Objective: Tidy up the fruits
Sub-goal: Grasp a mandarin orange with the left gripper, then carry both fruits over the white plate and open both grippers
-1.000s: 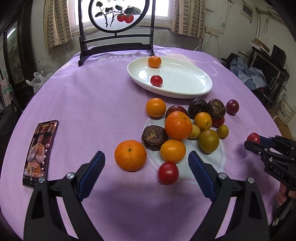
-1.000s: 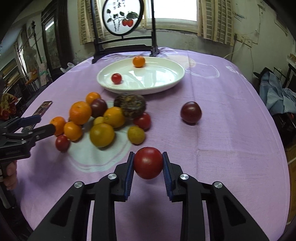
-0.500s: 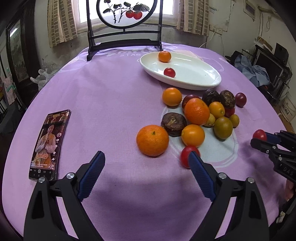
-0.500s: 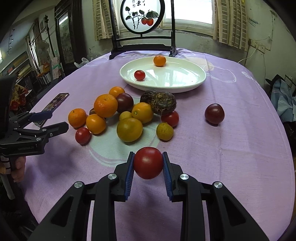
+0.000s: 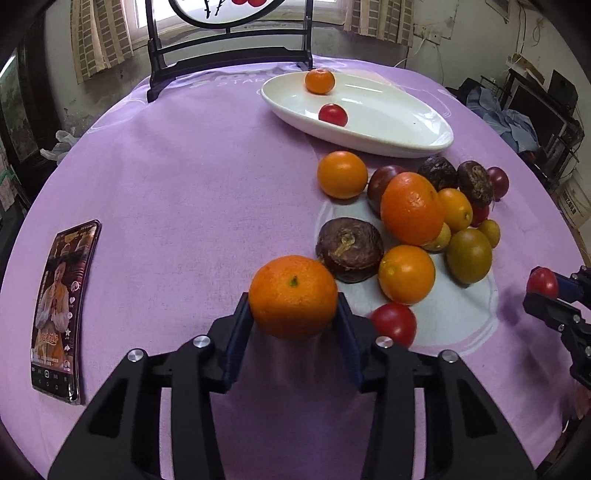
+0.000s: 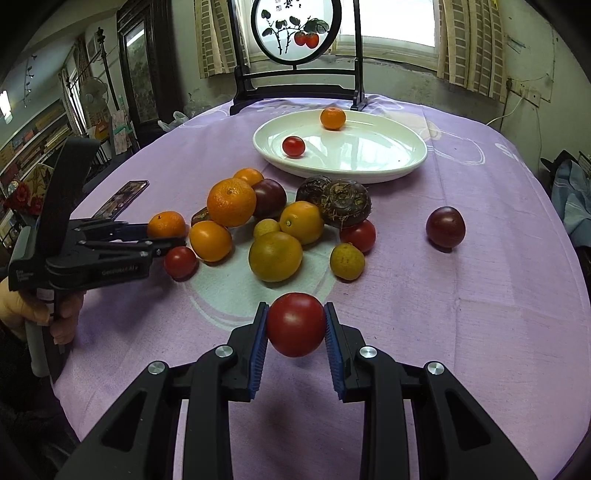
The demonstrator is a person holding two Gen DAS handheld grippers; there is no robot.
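Fruits: left gripper (image 5: 293,314) clamped on mandarin (image 5: 293,295) | right gripper (image 6: 295,332) clamped on tomato (image 6: 296,324) | bare cloth (image 6: 461,314) right of it, plate (image 6: 413,162) ahead

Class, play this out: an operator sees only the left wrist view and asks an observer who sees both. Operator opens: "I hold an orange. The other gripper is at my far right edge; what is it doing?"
Observer: The right gripper is shut on a red tomato, both pads against its sides.
Operator: What hangs in the frame behind the plate? I see only its bottom edge.
Observer: A round panel painted with a branch, dark leaves and two red fruits.
Operator: The dark plum at the far side of the pile, does it touch the others?
Observer: No. The plum sits alone on the cloth, apart from the pile.
Operator: How does my left gripper look from there?
Observer: It is closed on the orange beside the pile.
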